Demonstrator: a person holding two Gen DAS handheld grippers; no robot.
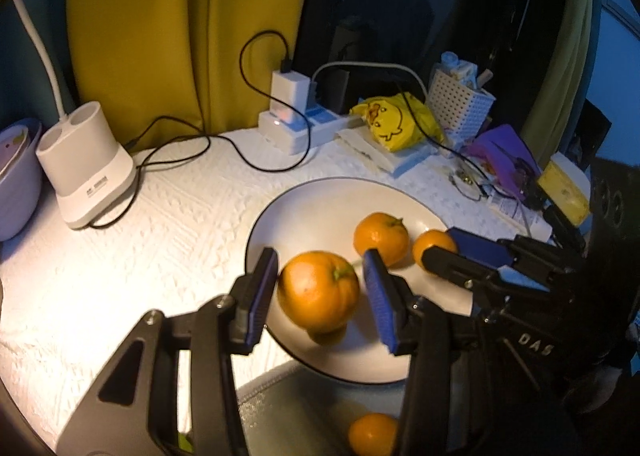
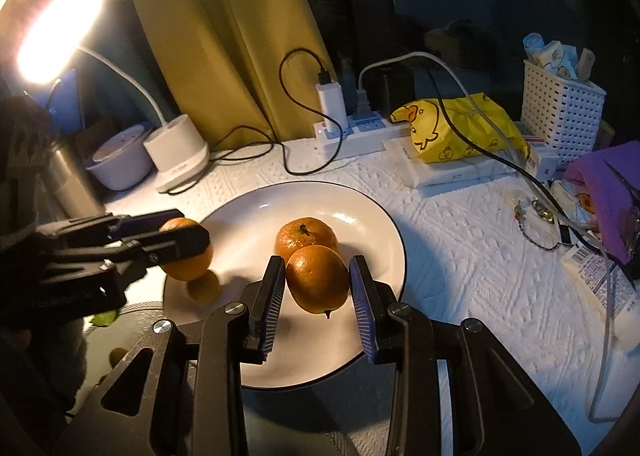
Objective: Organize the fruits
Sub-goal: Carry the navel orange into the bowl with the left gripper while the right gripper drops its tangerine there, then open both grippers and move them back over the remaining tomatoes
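A white plate (image 1: 320, 200) with a dark rim lies on the white cloth; it also shows in the right wrist view (image 2: 372, 216). My left gripper (image 1: 320, 288) holds an orange (image 1: 318, 290) just above the plate's left part, a gap showing at its right finger. In the right wrist view this gripper (image 2: 176, 242) comes in from the left with that orange (image 2: 188, 256). My right gripper (image 2: 318, 288) is shut on a second orange (image 2: 318, 278) above the plate's near part; it shows in the left wrist view (image 1: 436, 252). A third orange (image 2: 306, 238) rests on the plate.
A white lamp base (image 1: 86, 164), a power strip with chargers and cables (image 1: 292, 124), a yellow duck bag (image 1: 394, 120), a white basket (image 1: 460, 104) and purple items (image 1: 504, 152) stand behind the plate. Another orange (image 1: 372, 434) lies low at the near edge.
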